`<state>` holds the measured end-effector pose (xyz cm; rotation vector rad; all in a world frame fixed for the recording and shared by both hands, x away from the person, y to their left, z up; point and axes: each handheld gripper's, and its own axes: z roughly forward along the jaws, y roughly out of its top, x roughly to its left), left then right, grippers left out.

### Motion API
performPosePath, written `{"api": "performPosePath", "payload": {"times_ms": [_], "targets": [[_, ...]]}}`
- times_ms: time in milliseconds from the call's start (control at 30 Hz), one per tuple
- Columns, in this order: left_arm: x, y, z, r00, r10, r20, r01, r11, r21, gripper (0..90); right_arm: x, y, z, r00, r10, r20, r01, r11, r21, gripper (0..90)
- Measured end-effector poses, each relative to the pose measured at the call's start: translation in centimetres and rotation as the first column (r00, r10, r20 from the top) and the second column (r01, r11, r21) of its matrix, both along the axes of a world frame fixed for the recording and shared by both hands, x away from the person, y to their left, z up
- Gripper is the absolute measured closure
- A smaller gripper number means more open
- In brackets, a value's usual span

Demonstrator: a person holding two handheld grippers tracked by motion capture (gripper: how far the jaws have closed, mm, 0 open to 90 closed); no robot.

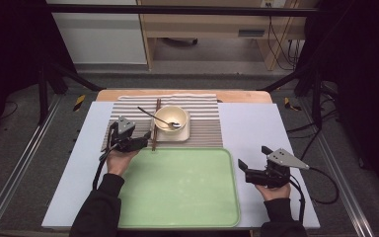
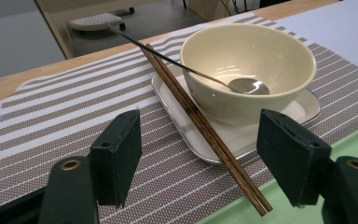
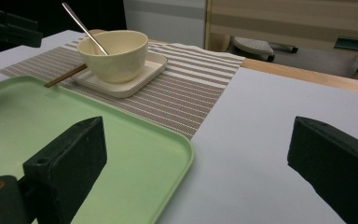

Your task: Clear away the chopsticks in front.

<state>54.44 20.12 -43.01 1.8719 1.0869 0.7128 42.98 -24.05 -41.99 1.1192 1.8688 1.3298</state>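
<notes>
Chopsticks (image 2: 200, 123), a brown wooden pair, lie side by side with their far ends propped on the rim of a square cream plate (image 2: 307, 105) and their near tips touching the edge of a green tray (image 1: 177, 187). On the plate stands a cream bowl (image 2: 247, 60) that holds a metal spoon (image 2: 247, 85), its handle leaning out over the rim. Plate and bowl rest on a striped placemat (image 1: 205, 123) spread across the white table (image 1: 256, 128). The left gripper (image 2: 198, 158) hangs low over the placemat, its jaws apart and clasping nothing, with the chopsticks' near ends lying between them; the pads stand clear of the wood on either side. The right gripper (image 3: 198, 163) hovers over the bare table just beside the tray's right edge, well away from the bowl, its jaws spread wide with nothing in them. Nothing lies in the tray.
</notes>
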Motion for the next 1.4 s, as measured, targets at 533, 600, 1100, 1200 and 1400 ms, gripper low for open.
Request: {"api": "performPosePath", "payload": {"times_ms": [533,600,1100,1200,1400], "targets": [[2.1,-1.4,-2.2,0.9983,-0.005,-0.058,0.008,0.9989,0.047,51.8,0.2,0.2,-0.3,0.9999,0.011,-0.013,-0.011,0.9999,-0.003,5.7],[2.4,-1.4,-2.5,0.9974,-0.001,-0.072,0.004,0.9989,0.047,53.1,0.2,0.2,-0.3,0.9998,0.011,-0.015,-0.011,0.9999,-0.002,5.8],[3.0,-1.7,-3.4,0.9946,-0.001,-0.104,0.004,0.9997,0.026,60.7,0.2,0.2,-0.3,0.9998,0.013,-0.016,-0.013,0.9999,-0.004,6.8],[3.0,-1.9,-3.6,0.9943,-0.006,-0.106,0.009,0.9995,0.029,61.4,0.2,0.2,-0.3,0.9998,0.012,-0.016,-0.012,0.9999,-0.003,6.9],[3.1,-1.8,-3.8,0.9933,0.001,-0.116,0.003,0.9996,0.028,64.7,0.2,0.2,-0.3,0.9998,0.014,-0.017,-0.014,0.9999,-0.003,7.3]]}}
